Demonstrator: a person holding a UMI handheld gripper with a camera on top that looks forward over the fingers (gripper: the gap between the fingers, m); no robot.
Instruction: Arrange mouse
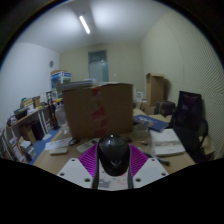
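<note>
A black computer mouse (112, 154) sits between my gripper's (112, 160) two fingers, held up in the air above the table. The purple pads (88, 157) press on both of its sides. The mouse's rounded back faces the camera, with its scroll wheel on top. The fingers are shut on it.
A big cardboard box (98, 108) stands just beyond the mouse on a cluttered table (60, 150). A black office chair (188, 115) is to the right. Shelves with books (35, 105) stand at the left. A second box (156, 88) is at the back right.
</note>
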